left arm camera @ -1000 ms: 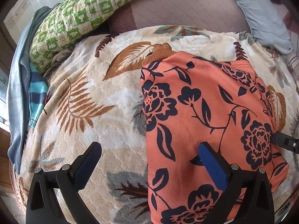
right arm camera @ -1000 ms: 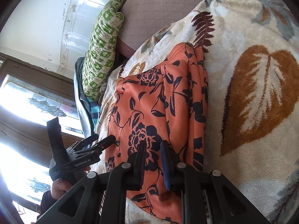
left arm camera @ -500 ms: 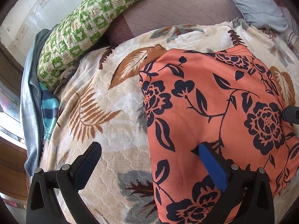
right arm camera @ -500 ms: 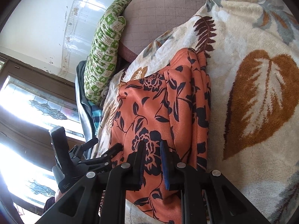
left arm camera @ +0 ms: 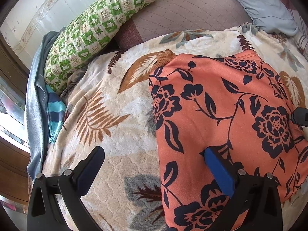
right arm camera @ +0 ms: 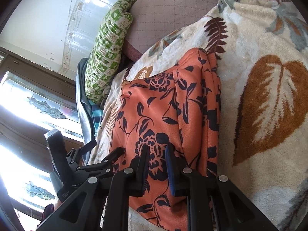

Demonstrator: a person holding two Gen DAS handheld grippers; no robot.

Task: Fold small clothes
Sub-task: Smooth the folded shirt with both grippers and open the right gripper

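Left tool (left arm camera: 152,154) spread wide, nothing gripped: one finger over the leaf-print fleece blanket (left arm camera: 115,115), the other, blue-padded, over the near part of the orange floral garment (left arm camera: 221,105); contact w/ cloth hard to tell. Right tool (right arm camera: 156,150) nearly closed, narrow gap betw. pads, fingertips low on the garment's dark flower print; unclear whether a fold is pinched. Garment folded, lying flat on blanket, layered edges stacked along the side facing the big brown leaf in right wrist view. Blanket spread over a bed w/ brown quilted mattress (left arm camera: 182,9). Green-and-white checked pillow (left arm camera: 92,32) at far left edge, grey garment (left arm camera: 34,96) and teal striped sleeve (left arm camera: 54,113) beside it, pale blue pillow (left arm camera: 265,5) at far right. White wall, patterned-glass window (right arm camera: 38,105) beyond.
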